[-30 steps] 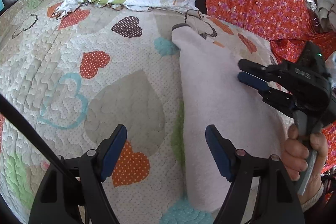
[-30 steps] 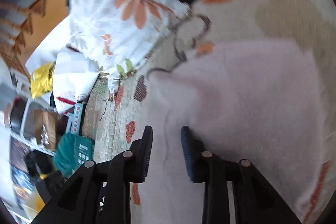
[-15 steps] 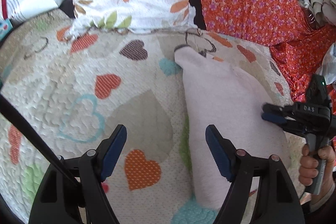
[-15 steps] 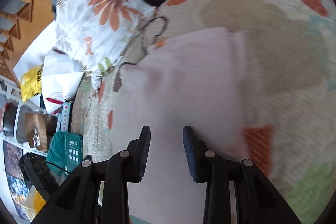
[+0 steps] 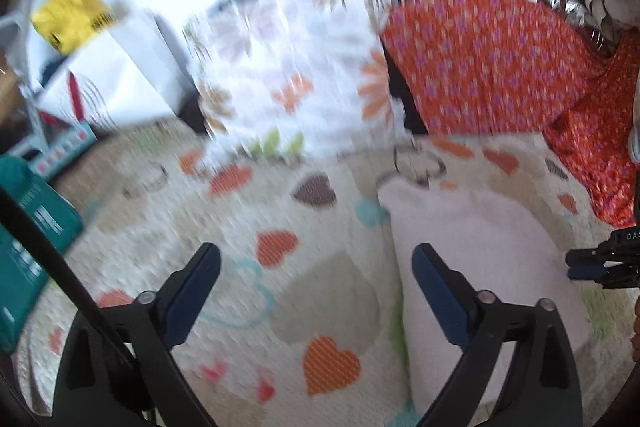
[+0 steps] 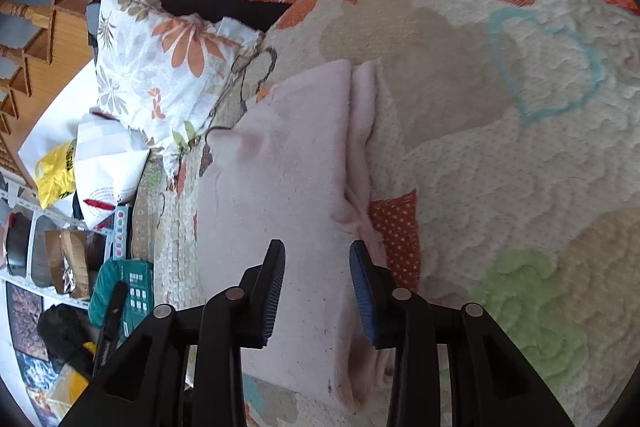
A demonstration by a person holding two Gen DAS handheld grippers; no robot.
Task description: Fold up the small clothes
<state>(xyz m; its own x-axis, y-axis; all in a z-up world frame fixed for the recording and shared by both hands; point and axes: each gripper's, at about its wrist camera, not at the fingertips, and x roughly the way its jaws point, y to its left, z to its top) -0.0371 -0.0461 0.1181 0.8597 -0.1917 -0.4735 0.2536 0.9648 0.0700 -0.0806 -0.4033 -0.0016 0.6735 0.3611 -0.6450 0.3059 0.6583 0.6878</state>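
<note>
Opening wider, the left tool hangs empty above the heart-print quilt, the folded pale pink garment just past its right finger. The right tool is opening too, nothing pinched, the garment lying flat right ahead. Farther off sits a floral pillow.

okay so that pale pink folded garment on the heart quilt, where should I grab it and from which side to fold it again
Probably the layered long edge of the pink garment, the side nearest the dotted orange patch. Its layers show stacked and slightly lifted there, so a finger can slide under. Come in low from the bare quilt side. The right gripper hangs just over it, jaws opening, nothing between them.
</note>
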